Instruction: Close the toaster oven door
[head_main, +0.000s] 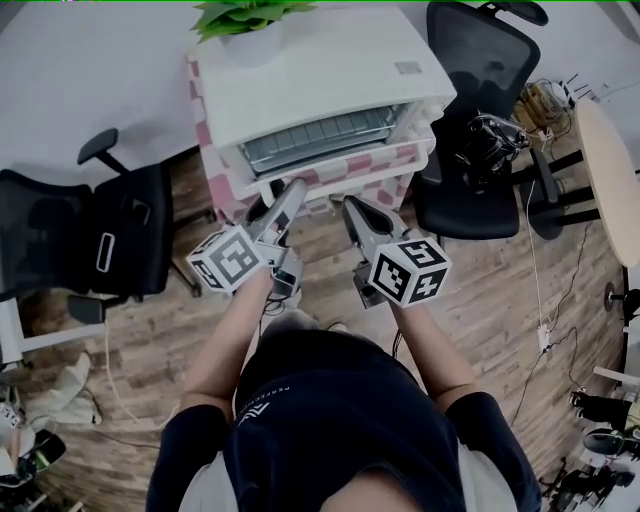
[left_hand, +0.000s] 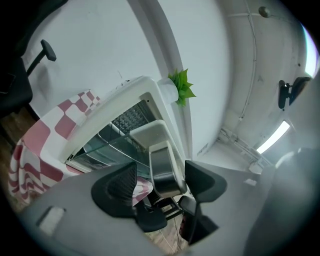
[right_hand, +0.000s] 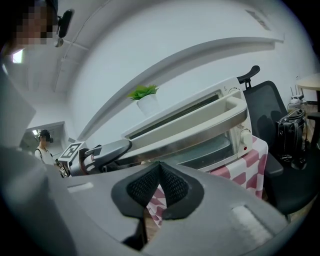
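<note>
Dark shirt and bare forearms fill the bottom of the head view. Each hand carries a gripper bearing a black-and-white marker cube.

Ahead, the boxy white toaster oven stands on a pink-and-white checked cloth. Its door hangs partly open, with the top edge tipped out toward the person and the long axis running side to side across the oven's front. A wire rack shows through the glass pane. The handle is a long white bar with a shiny metal underside.

At the handle's left end, the left gripper has its jaws wide apart with that end between them, and a gap shows beside one pad. The right gripper points at the door from just in front, its ribbed black pads closed tip to tip on nothing.

A green plant in a white pot tops the oven. Black chairs flank it on a wood-plank floor.
</note>
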